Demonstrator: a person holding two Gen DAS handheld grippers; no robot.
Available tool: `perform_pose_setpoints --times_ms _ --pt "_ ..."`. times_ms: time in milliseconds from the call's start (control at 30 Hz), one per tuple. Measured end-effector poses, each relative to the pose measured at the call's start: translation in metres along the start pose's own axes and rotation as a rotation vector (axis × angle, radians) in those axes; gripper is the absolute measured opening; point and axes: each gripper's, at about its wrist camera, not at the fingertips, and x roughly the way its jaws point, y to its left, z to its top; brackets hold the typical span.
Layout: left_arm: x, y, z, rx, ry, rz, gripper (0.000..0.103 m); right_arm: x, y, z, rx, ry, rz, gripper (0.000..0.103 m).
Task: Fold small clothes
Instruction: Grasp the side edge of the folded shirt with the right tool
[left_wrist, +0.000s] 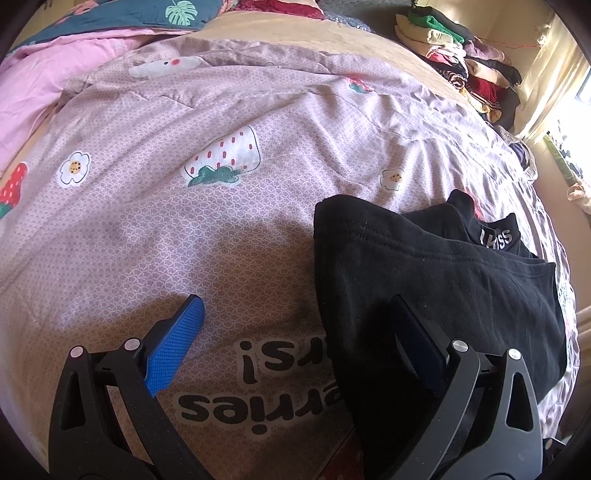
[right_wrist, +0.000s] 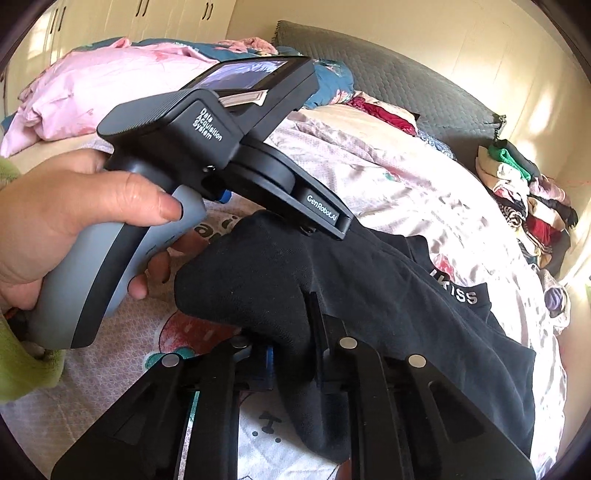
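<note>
Black garment (right_wrist: 388, 280) pinched near the bed's (left_wrist: 258, 110) near edge, one side only.
The right gripper (right_wrist: 291, 354) fingers were clenched on a bunched fold; the left gripper (left_wrist: 295, 332) was spread wide, grasping nothing, one finger resting over the cloth. A thin pinch could be lost, or the garment dragged askew. Only the right view showed the person's hand (right_wrist: 74, 221); only the left showed the bare quilt beside the cloth.

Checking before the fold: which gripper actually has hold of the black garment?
The right gripper: its jaws are shut on a bunched fold of the black garment. The left gripper stands open, the cloth only draped over one finger.
</note>
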Motion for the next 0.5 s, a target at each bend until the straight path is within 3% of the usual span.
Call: perform_pose_setpoints --times_ms 300,500 --pt "-0.01 -0.01 -0.001 -0.007 -0.006 -0.044 0.094 -0.022 -0.016 -0.003 0.059 -0.046 -0.014 0.01" --pt "-0.017 -0.032 -0.003 0.006 -0.014 -0.121 0.094 -0.038 -0.031 -0.011 0.117 -0.078 -0.029 0.009"
